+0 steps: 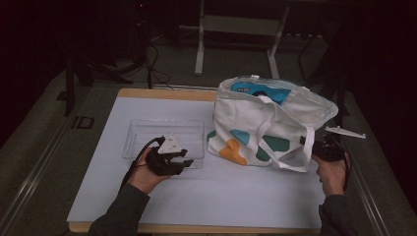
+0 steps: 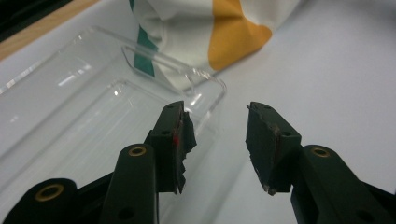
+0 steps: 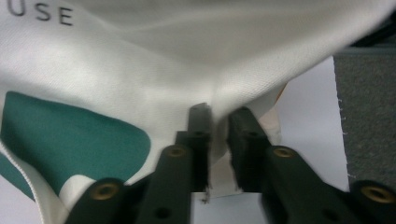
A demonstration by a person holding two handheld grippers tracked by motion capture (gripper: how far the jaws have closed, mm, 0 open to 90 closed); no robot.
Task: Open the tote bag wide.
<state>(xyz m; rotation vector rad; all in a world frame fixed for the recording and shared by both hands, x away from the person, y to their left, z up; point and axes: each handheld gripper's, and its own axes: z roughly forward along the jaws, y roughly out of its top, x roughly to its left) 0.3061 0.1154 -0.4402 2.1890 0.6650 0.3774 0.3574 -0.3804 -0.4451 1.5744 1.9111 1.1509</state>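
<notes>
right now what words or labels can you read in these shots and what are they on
"USE": dark capital letters printed on the white tote bag, at the top left edge of the right gripper view; the frame cuts the print off, so this may be the end of a longer word.
Clear tray: no text to be seen.
Blue item inside the bag's mouth: too small to tell whether it bears any print.

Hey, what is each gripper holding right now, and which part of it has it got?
The right gripper pinches a fold of the white tote bag at its side edge. The left gripper is open and holds nothing, above the clear tray.
</notes>
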